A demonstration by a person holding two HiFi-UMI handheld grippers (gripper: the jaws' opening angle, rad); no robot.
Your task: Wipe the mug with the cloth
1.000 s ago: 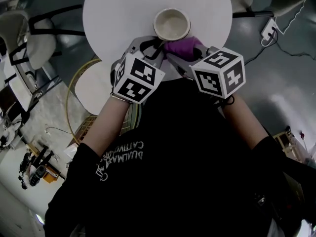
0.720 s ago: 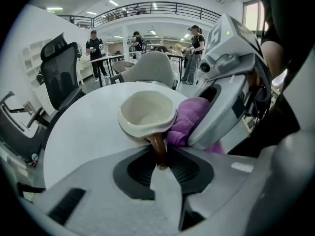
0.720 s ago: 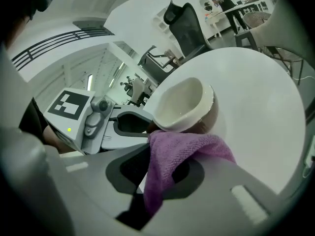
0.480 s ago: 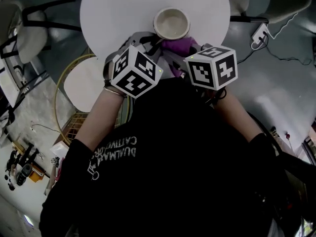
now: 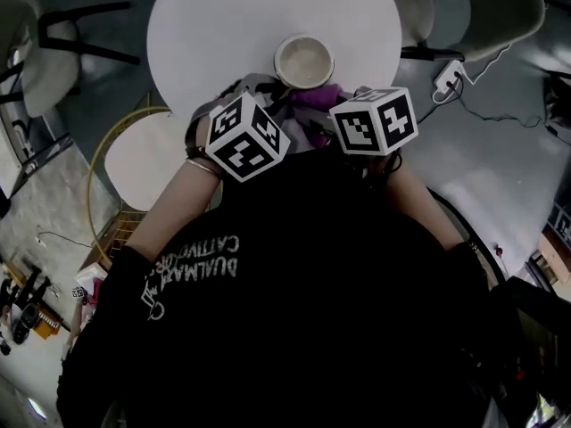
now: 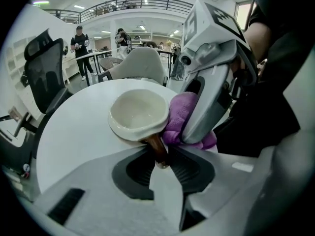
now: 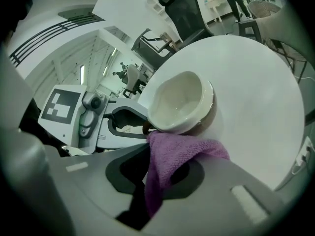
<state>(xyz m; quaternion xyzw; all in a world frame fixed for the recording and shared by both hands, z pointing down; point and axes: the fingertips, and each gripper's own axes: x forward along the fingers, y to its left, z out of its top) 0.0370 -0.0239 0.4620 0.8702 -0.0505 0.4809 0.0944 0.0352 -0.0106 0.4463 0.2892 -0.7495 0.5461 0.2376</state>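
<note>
Mug [image 5: 304, 61]: cream-lined, upright on white table [image 5: 223, 34], upper centre of head view. Left gripper [image 6: 161, 157]: jaws, just now opening, hold its brown handle [image 6: 158, 149] between their tips. Right gripper [image 7: 167, 165]: clamped on purple cloth [image 7: 184, 149], touching mug's side.

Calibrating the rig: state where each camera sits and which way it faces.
Head view: on the person's head, looking steeply down at the round table, mug, both forearms and torso.
Left gripper view: on the left gripper, looking along its jaws, just opened wider, mug handle between them; right gripper and torso at right.
Right gripper view: on the right gripper, along jaws clamping the purple cloth toward the mug; left gripper beyond.
Shared: all three show the mug.
</note>
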